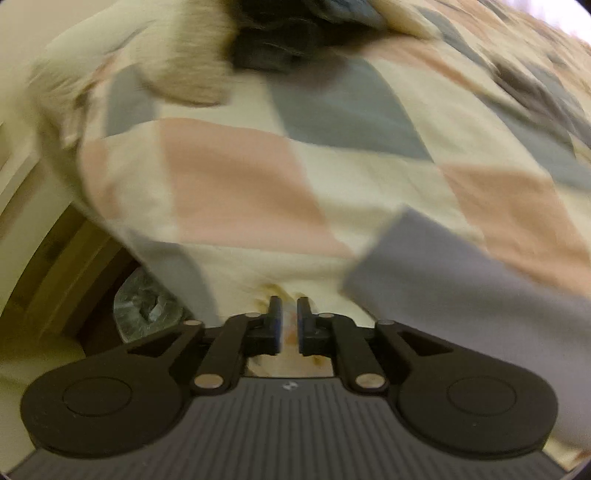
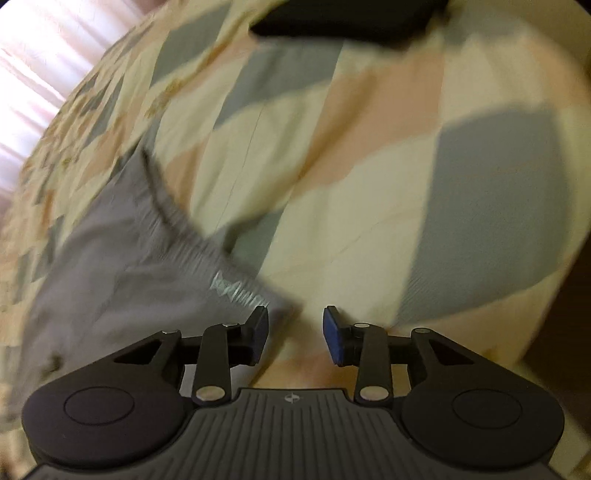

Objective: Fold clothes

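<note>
A grey garment (image 2: 122, 273) with a ribbed elastic waistband lies on the checked quilt (image 2: 369, 177) at the left of the right wrist view. My right gripper (image 2: 295, 332) is open just past the waistband's corner, its left fingertip at the cloth's edge and nothing between the fingers. In the left wrist view the same grey garment (image 1: 461, 291) fills the lower right. My left gripper (image 1: 289, 325) hovers over the quilt (image 1: 240, 184) near the bed's edge. Its fingers stand almost together, with only quilt showing in the narrow slit. Both views are blurred by motion.
A dark bundle of clothes (image 1: 280, 44) and a beige fuzzy item (image 1: 184, 70) lie at the far side of the bed. A flat black thing (image 2: 351, 18) sits at the top of the right view. Beside the bed, low left, is a clear plastic-wrapped object (image 1: 147, 310). Curtains (image 2: 37, 74) hang behind.
</note>
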Tool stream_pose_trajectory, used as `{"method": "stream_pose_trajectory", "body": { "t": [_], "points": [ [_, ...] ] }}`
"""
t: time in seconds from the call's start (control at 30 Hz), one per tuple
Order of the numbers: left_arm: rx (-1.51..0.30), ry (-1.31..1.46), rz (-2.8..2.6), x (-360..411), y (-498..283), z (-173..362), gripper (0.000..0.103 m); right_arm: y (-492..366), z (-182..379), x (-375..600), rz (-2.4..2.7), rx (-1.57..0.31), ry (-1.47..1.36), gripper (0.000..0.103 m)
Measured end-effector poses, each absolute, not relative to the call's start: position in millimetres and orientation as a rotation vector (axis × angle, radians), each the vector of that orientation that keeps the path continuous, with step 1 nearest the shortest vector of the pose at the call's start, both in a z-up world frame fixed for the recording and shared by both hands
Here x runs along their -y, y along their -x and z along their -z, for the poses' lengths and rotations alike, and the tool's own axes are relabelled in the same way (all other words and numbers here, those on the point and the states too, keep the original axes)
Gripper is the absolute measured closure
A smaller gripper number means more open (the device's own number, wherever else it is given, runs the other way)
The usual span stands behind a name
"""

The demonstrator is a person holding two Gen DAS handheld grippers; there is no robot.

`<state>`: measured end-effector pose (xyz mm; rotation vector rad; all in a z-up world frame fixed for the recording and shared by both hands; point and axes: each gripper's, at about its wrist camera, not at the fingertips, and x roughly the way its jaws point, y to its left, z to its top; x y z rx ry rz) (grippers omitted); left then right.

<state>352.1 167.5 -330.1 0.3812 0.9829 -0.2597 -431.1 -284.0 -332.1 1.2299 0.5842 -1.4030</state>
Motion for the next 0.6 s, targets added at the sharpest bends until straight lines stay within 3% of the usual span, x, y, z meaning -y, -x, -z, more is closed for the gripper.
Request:
{"method": "stream_pose_trajectory", "body": {
  "t": [0.1, 0.13, 0.17, 0.4, 0.47, 0.57, 0.6],
  "points": [
    [-0.906, -0.337, 0.414, -150, -337, 307, 0.097, 400, 307, 279, 1.438, -0.671, -0.915, 0.066],
    [-0.884, -0.356, 0.474, -137, -329, 309, 0.092, 386, 303, 275, 1.407, -0.688, -0.831, 0.066],
    [-0.89, -0.375, 0.526, -124, -323, 316, 0.086, 373, 306, 276, 1.334, -0.689, -0.816, 0.067],
    [-0.953, -0.571, 0.492, -95, -327, 385, 0.079, 340, 357, 290, 1.182, -0.871, -0.882, 0.072],
    [-0.949, -0.579, 0.414, -102, -340, 380, 0.078, 356, 357, 290, 1.235, -0.855, -0.91, 0.083],
    [-0.94, -0.612, 0.282, -117, -356, 364, 0.078, 366, 338, 287, 1.283, -0.851, -0.881, 0.067],
    [-0.945, -0.605, 0.259, -124, -357, 356, 0.078, 365, 331, 285, 1.276, -0.844, -0.866, 0.066]
  ]
}}
